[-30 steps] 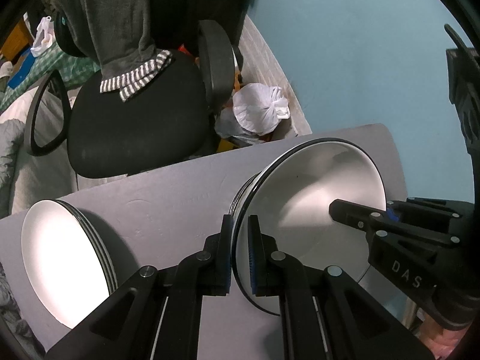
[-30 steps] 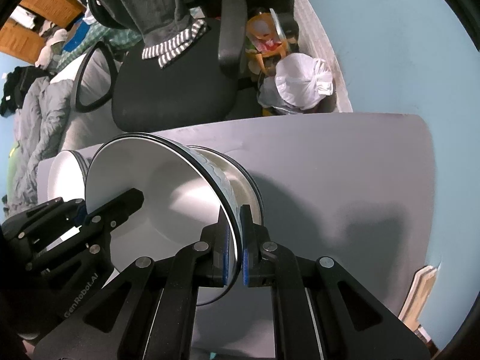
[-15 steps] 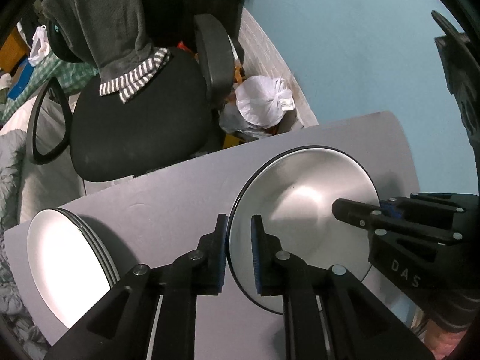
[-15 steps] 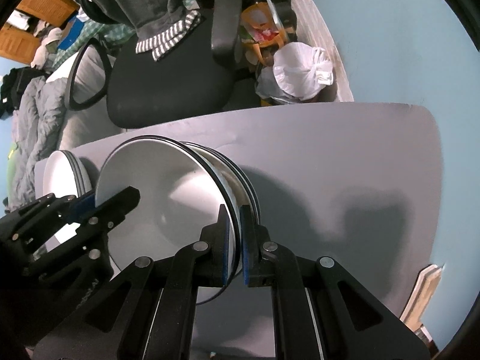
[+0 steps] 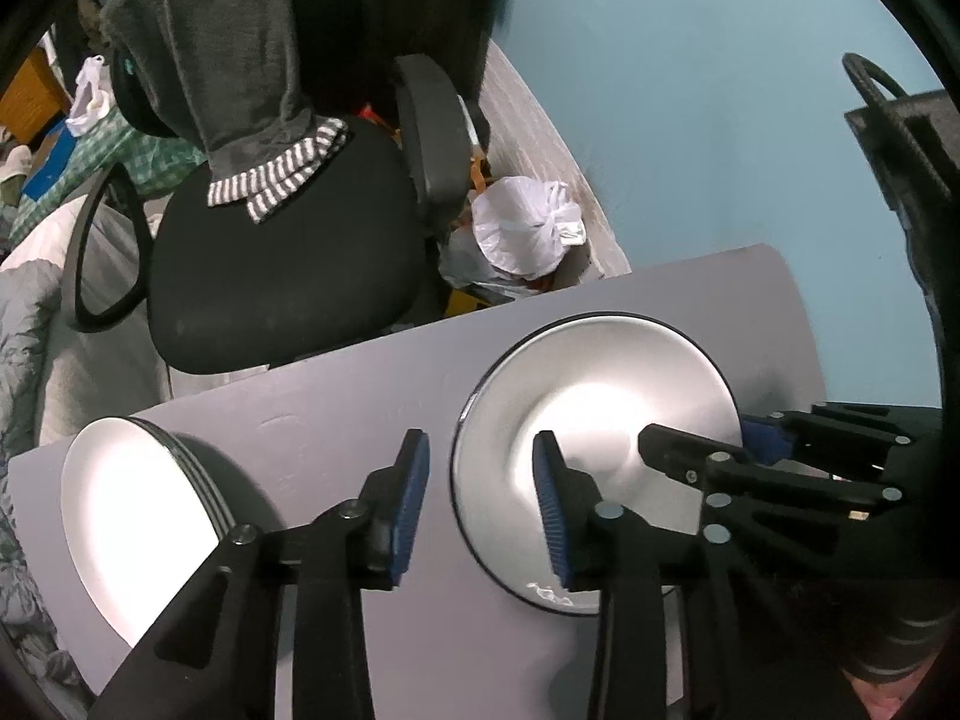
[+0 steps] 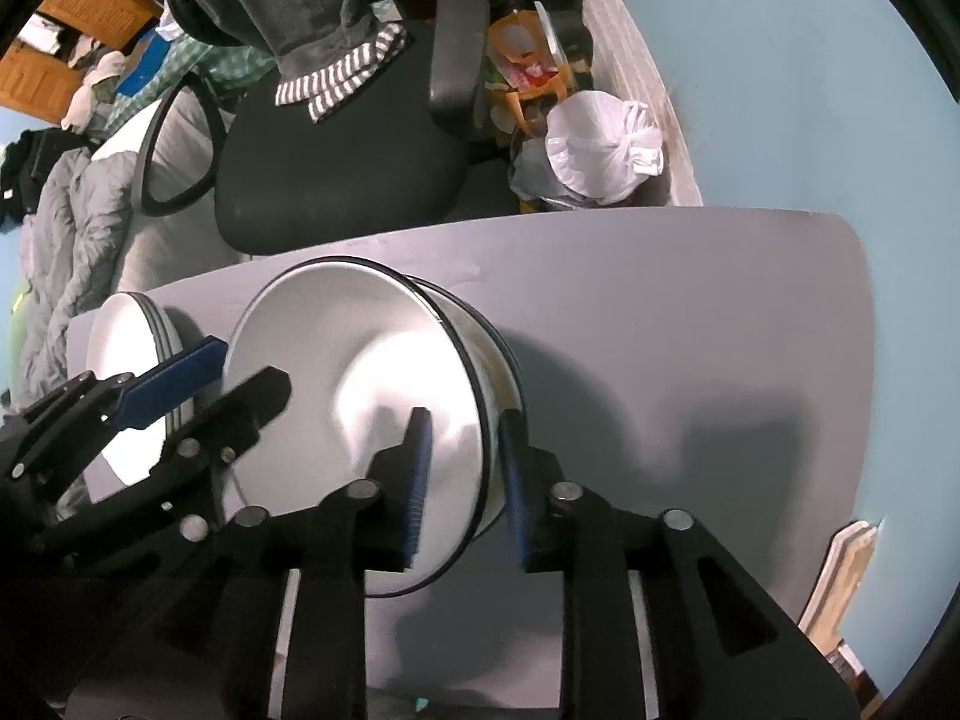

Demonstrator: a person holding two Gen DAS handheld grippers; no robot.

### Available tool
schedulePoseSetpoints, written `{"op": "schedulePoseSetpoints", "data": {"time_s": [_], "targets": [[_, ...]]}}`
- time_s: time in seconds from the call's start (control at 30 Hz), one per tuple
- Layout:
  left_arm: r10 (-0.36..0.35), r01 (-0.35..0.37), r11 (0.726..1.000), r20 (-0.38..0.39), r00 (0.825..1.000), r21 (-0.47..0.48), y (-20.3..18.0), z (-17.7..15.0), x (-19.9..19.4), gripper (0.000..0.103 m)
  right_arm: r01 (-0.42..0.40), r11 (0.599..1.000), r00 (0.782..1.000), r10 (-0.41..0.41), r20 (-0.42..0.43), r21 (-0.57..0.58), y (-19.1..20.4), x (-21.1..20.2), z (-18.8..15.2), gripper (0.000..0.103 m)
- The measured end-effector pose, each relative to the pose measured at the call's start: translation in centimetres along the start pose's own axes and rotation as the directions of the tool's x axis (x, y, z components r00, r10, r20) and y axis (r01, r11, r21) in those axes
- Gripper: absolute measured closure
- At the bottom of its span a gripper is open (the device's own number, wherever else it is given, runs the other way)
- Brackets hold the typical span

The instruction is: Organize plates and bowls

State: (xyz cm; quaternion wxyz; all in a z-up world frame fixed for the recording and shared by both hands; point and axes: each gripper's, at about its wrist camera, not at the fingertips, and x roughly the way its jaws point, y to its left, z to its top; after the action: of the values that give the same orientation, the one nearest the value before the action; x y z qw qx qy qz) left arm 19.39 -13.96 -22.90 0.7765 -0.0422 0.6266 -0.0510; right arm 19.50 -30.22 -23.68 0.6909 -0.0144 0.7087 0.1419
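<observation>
A white bowl with a dark rim sits on top of a stack of like bowls on the grey table. My left gripper is open, its fingers astride the bowl's near rim. My right gripper is open too, its fingers astride the opposite rim of the top bowl. A stack of white plates lies at the table's left end; it also shows in the right wrist view.
A black office chair with a grey garment draped on it stands behind the table. A tied white plastic bag lies on the floor by the blue wall. The right part of the table is bare.
Both grippers were shut on the rim of the top bowl and lowered it onto the bowl stack. Both have now opened and let it go.
</observation>
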Motion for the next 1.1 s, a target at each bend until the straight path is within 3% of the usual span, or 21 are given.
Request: {"op": "schedulePoseSetpoints", "data": {"time_s": [0.2,0.33,0.6,0.7,1.1], "targets": [[-0.002,0.002,1.0,0.014,1.0,-0.02,0.4,-0.4,-0.7,0.06,-0.003,1.0,1.0,0.003,0.016,0.009,0.1,-0.8,-0.2,0.074],[-0.007,0.008,1.0,0.027,1.0,-0.024,0.5,-0.6,-1.5,0.059,0.032,0.999,0.998,-0.033,0.059,0.009,0.2,-1.8,-0.3,0.063],[0.005,-0.004,1.0,0.087,0.996,-0.005,0.4,-1.3,-4.6,0.054,0.057,0.998,0.989,-0.059,0.136,0.017,0.4,-4.8,-0.8,0.06],[0.008,-0.008,1.0,0.109,0.994,-0.001,0.5,-1.6,-5.9,0.054,0.071,0.997,0.982,-0.073,0.173,0.014,0.6,-5.9,-1.0,0.046],[0.011,-0.007,1.0,0.199,0.98,-0.023,1.9,-3.8,-11.0,0.04,0.075,0.997,0.967,-0.072,0.244,-0.003,2.4,-9.4,-3.0,0.046]]}}
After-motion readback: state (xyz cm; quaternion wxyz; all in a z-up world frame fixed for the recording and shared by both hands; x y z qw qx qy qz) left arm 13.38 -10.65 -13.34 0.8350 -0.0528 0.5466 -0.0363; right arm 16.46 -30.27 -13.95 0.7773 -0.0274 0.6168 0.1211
